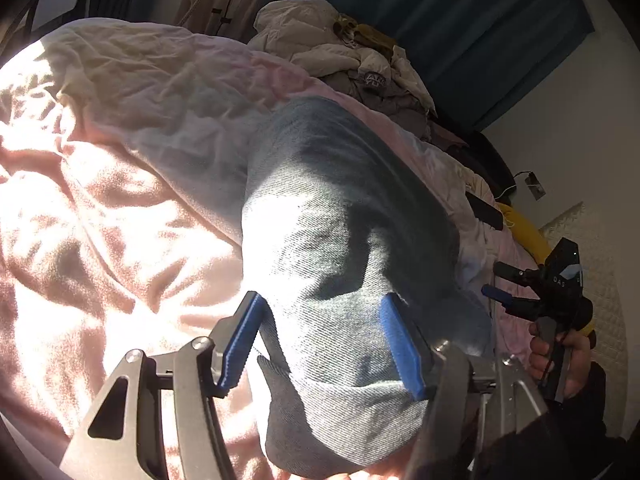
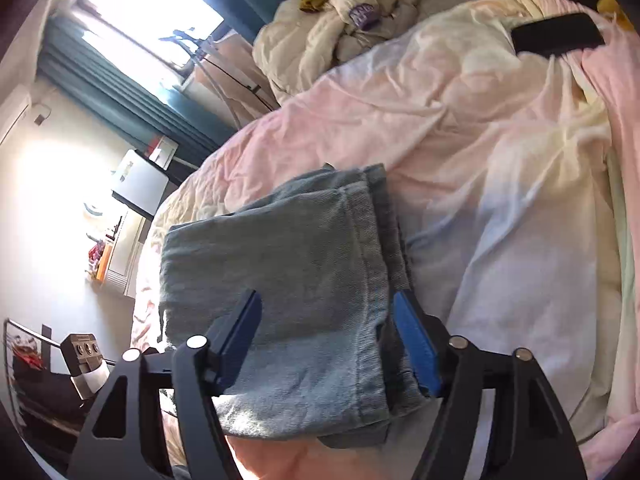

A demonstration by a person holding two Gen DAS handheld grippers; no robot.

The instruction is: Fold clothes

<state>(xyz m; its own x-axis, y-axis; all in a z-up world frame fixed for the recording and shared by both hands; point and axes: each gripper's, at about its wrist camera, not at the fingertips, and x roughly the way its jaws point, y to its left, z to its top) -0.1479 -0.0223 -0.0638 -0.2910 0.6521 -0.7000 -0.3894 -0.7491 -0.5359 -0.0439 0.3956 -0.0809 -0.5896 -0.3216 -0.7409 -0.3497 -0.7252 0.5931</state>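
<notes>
Folded grey-blue jeans [image 1: 340, 240] lie on a crumpled pink duvet [image 1: 120, 160], half in sunlight. My left gripper [image 1: 320, 344] hovers over their near end. Its blue pads [image 1: 240, 340] stand wide on either side of the denim and do not press on it. In the right wrist view the same jeans [image 2: 280, 264] show as a stacked fold with seams along the right edge. My right gripper [image 2: 328, 344] is open above them, its pads [image 2: 416, 348] clear of the cloth. A hand holds the right gripper [image 1: 494, 280] at the right of the left wrist view.
A heap of cream and grey clothes [image 1: 340, 48] lies at the far end of the bed before dark blue curtains [image 1: 480, 20]. A black flat object [image 2: 556, 36] rests on the duvet [image 2: 480, 120]. A sunlit window [image 2: 152, 8] and a white cabinet [image 2: 124, 236] stand to the left.
</notes>
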